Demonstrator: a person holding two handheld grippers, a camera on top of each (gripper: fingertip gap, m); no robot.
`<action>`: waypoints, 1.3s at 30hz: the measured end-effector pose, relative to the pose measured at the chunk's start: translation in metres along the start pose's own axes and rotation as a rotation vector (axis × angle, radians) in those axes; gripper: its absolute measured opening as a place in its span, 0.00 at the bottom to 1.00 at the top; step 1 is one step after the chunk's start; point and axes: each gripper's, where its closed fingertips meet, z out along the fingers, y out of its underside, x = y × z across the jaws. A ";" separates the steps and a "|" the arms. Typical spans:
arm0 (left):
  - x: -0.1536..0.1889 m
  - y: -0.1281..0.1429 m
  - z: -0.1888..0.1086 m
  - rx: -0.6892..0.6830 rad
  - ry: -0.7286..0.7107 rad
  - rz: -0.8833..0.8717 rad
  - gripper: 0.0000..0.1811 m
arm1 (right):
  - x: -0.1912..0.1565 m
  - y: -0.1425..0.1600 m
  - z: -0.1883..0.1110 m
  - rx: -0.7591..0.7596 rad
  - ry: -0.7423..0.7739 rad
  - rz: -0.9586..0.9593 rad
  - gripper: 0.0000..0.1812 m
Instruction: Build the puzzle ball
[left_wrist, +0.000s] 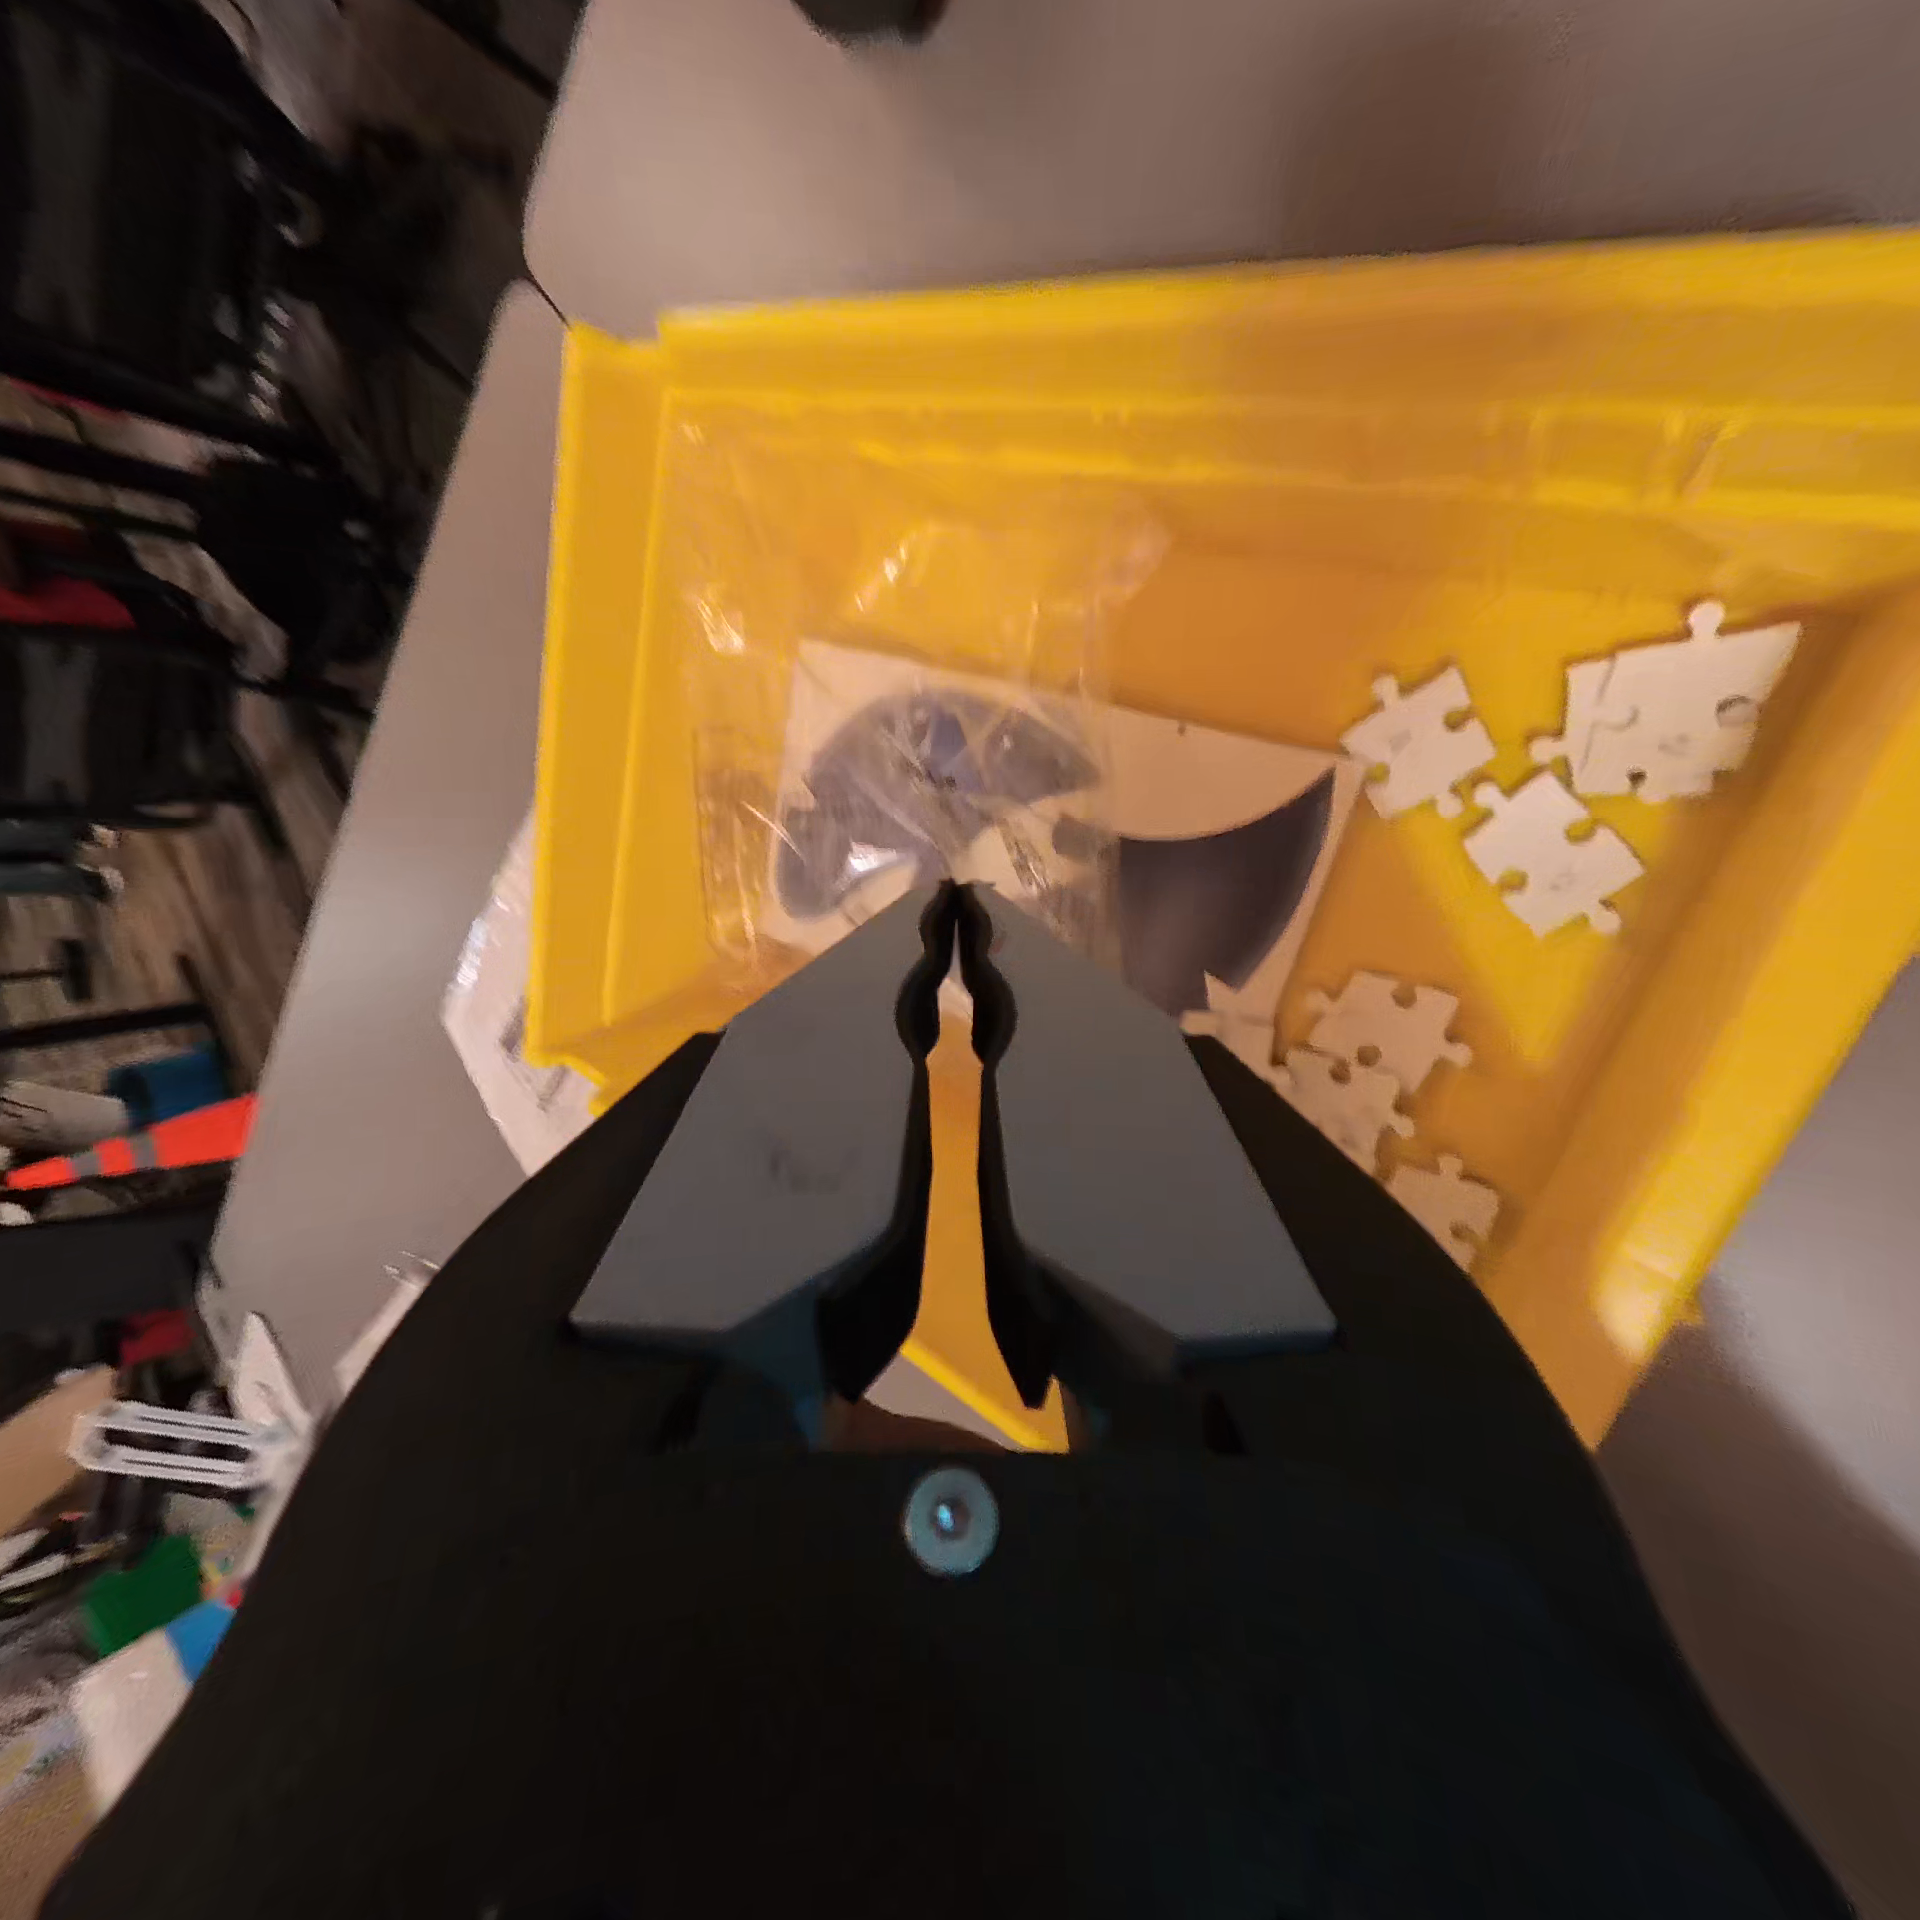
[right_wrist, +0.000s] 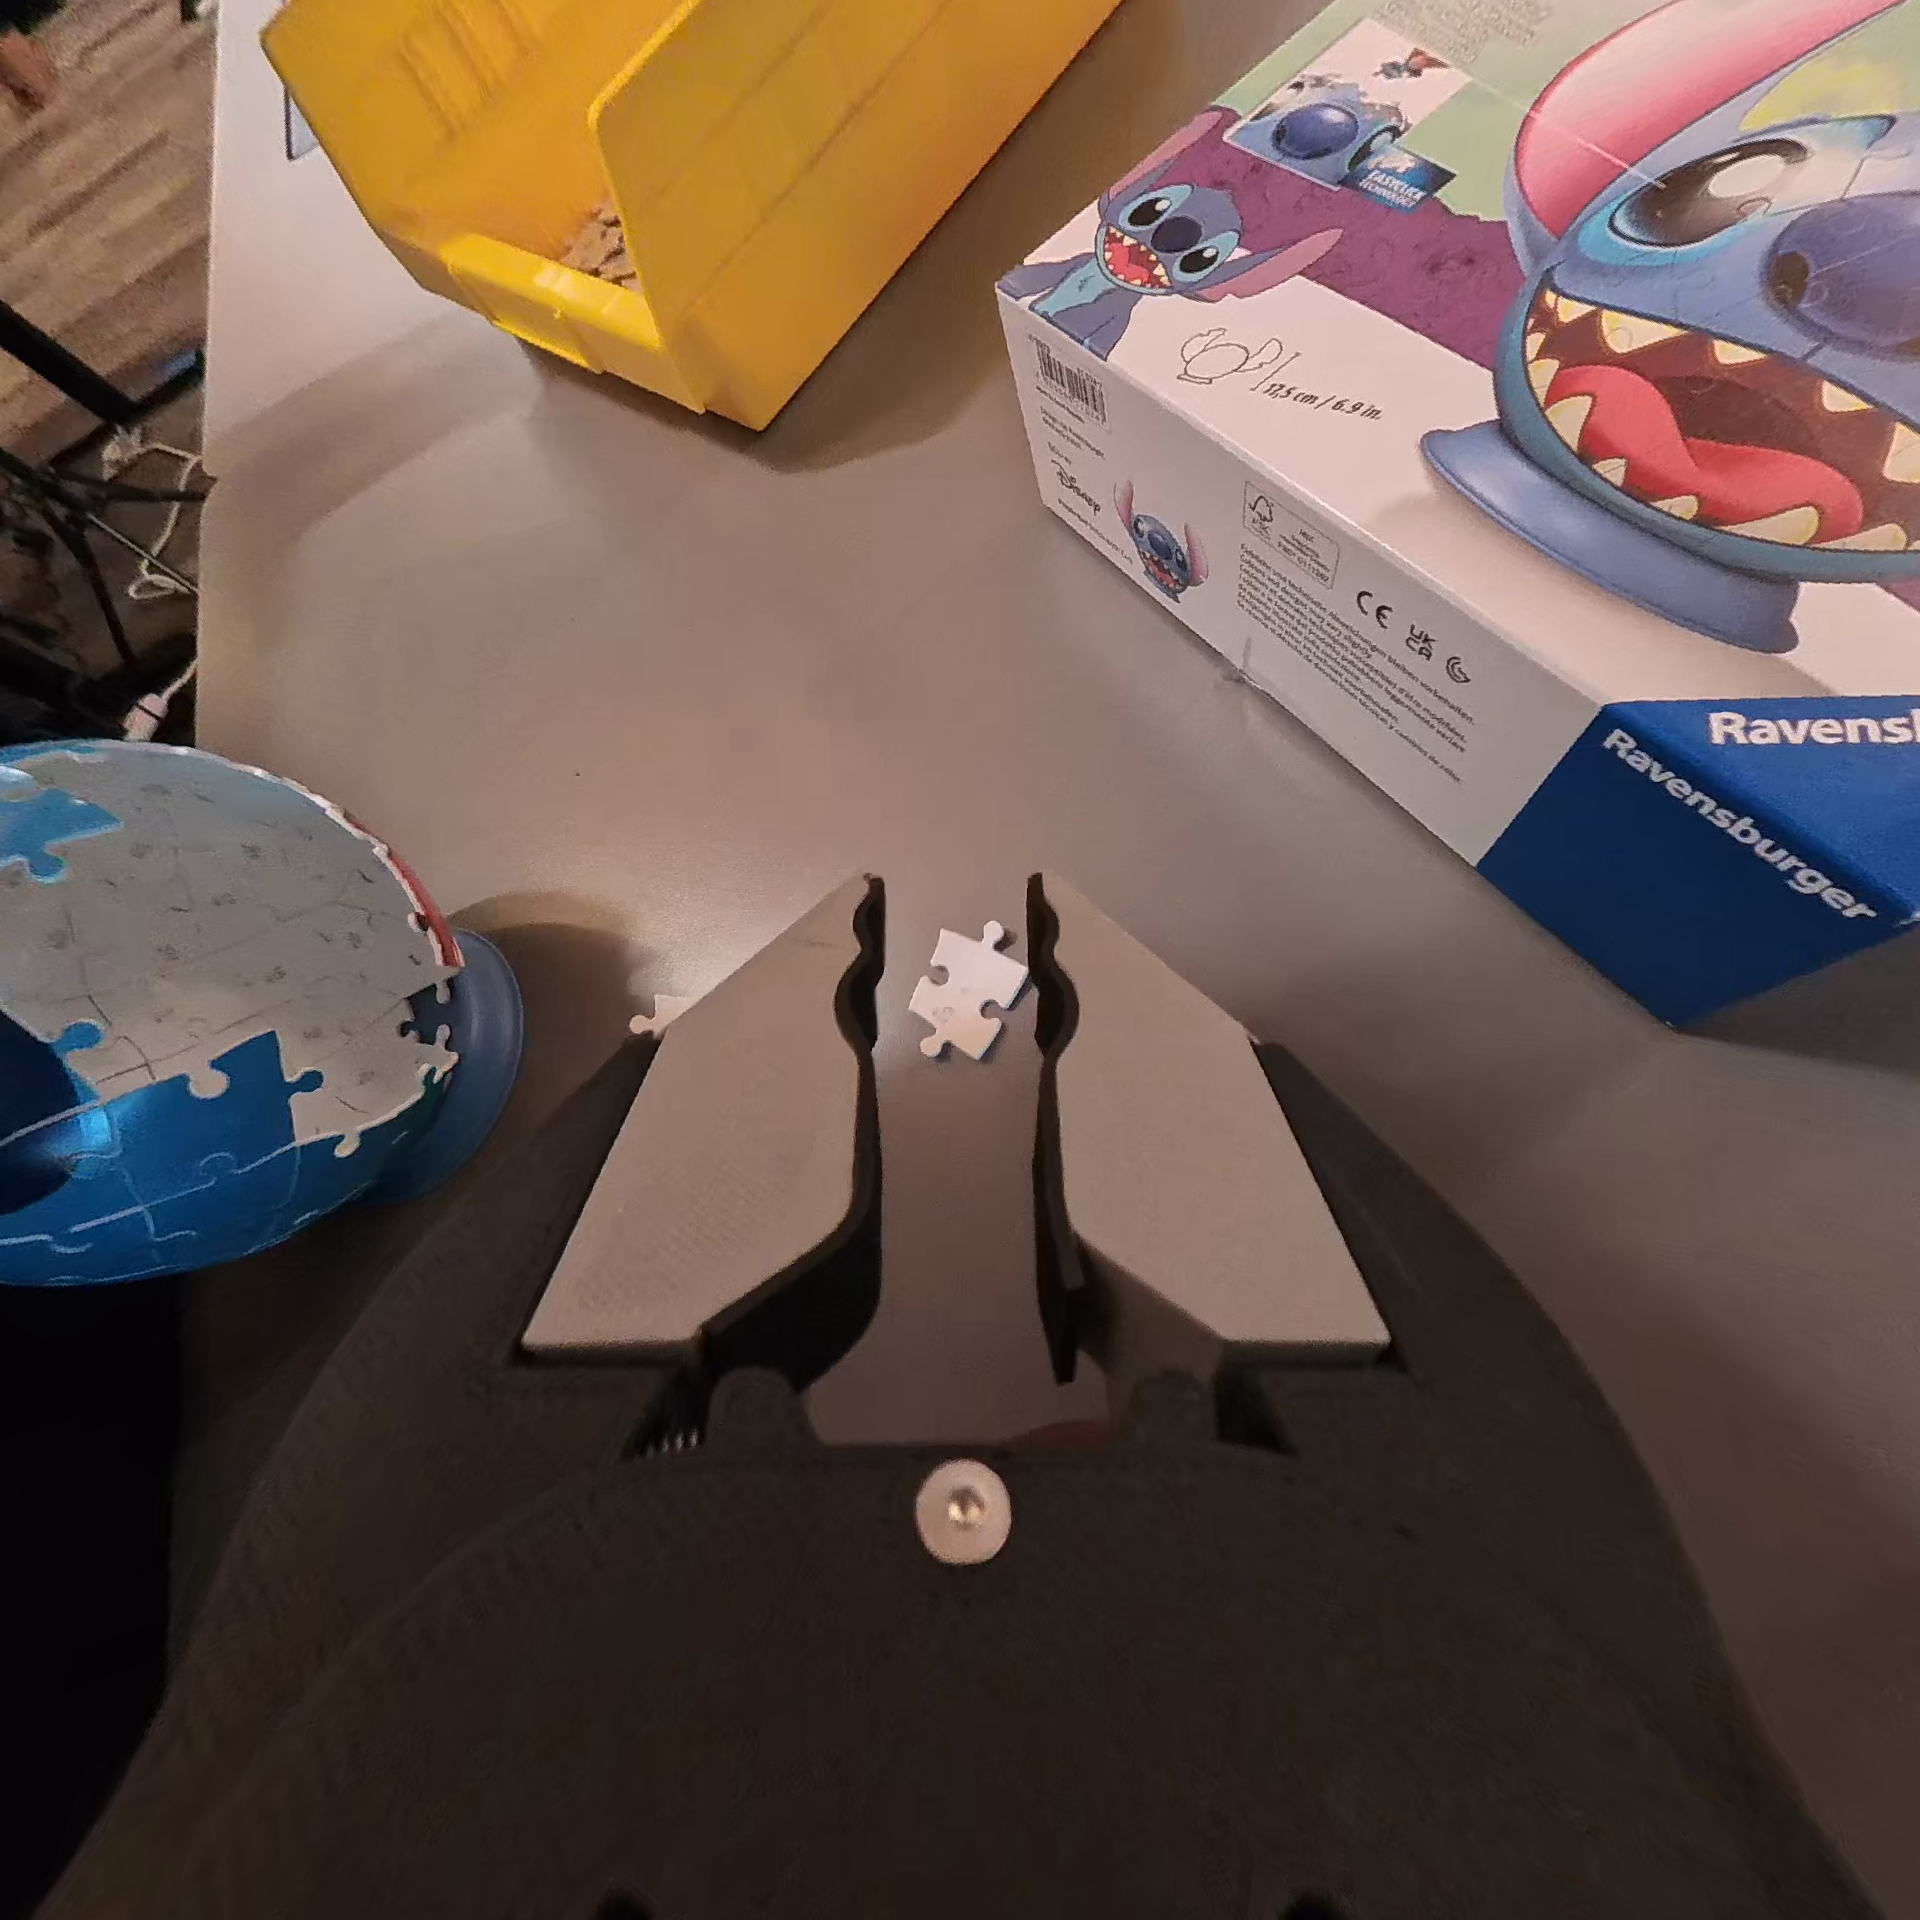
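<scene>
1 part-built puzzle ball (right_wrist: 208, 997) at counter (right_wrist: 675, 644) left edge. 1 white piece (right_wrist: 966, 992) lies betw. right gripper (right_wrist: 956, 904) fingers, spread apart. Left gripper (left_wrist: 954, 894) fingers closed, empty, over yellow bin (left_wrist: 1143, 416) w/ approx. 7 loose pieces (left_wrist: 1553, 852). Open counter ahead.

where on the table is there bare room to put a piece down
Bare table between the yellow bin, the puzzle box and the puzzle ball. It is crowded by the right tool, where a loose piece lies.

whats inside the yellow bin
Loose white puzzle pieces lie face down in the yellow bin, beside a clear plastic bag over a printed sheet. The shut left gripper hides the near floor.
</scene>
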 end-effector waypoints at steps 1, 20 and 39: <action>0.001 0.008 0.001 -0.019 0.025 -0.025 0.00 | -0.002 0.002 0.000 -0.008 -0.004 -0.006 0.14; 0.012 0.009 -0.047 0.310 0.249 -0.376 0.32 | 0.019 -0.014 -0.033 0.392 0.395 -0.198 0.21; 0.140 0.059 -0.065 0.142 0.286 -0.134 0.05 | -0.034 -0.016 -0.049 0.455 0.214 -0.229 0.18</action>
